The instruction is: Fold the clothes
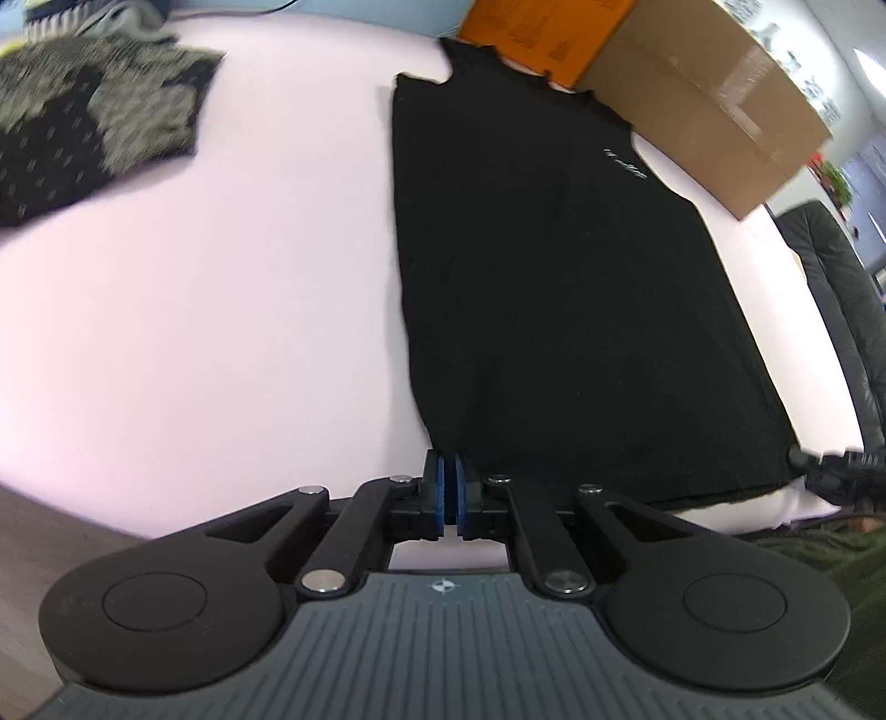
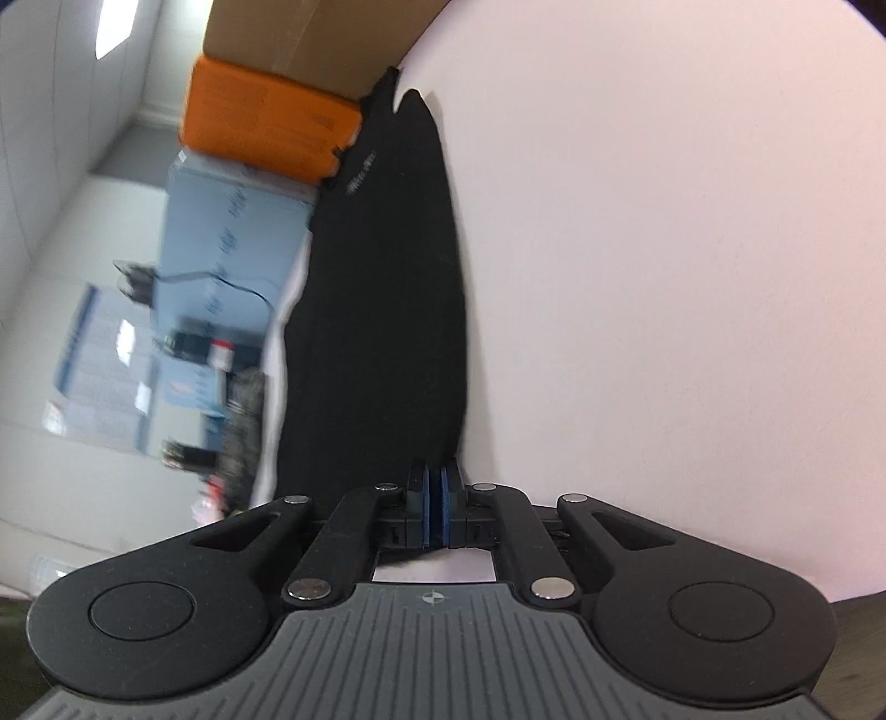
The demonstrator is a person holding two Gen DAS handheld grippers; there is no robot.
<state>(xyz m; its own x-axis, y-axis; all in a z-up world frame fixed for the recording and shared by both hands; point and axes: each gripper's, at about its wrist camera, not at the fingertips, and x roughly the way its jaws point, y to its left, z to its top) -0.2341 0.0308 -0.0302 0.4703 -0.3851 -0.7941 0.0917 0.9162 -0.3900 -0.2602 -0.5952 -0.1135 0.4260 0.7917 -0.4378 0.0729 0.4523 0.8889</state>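
Observation:
A black T-shirt [image 1: 554, 288] with a small grey chest logo lies flat on the white table [image 1: 221, 332], sides folded in to a long strip, collar far from me. My left gripper [image 1: 448, 471] is shut on the shirt's near left hem corner. In the right wrist view the same shirt [image 2: 382, 310] runs away from me in a narrow strip. My right gripper [image 2: 436, 476] is shut on the shirt's near hem corner at its right edge. The other gripper's tip [image 1: 830, 471] shows at the shirt's near right corner in the left wrist view.
A folded camouflage and black patterned garment [image 1: 94, 138] lies at the table's far left. An orange box [image 1: 542, 33] and a brown cardboard box [image 1: 714, 94] stand behind the shirt's collar. A black chair [image 1: 836, 288] stands off the right side. Blue boxes [image 2: 232, 249] stand beyond the table.

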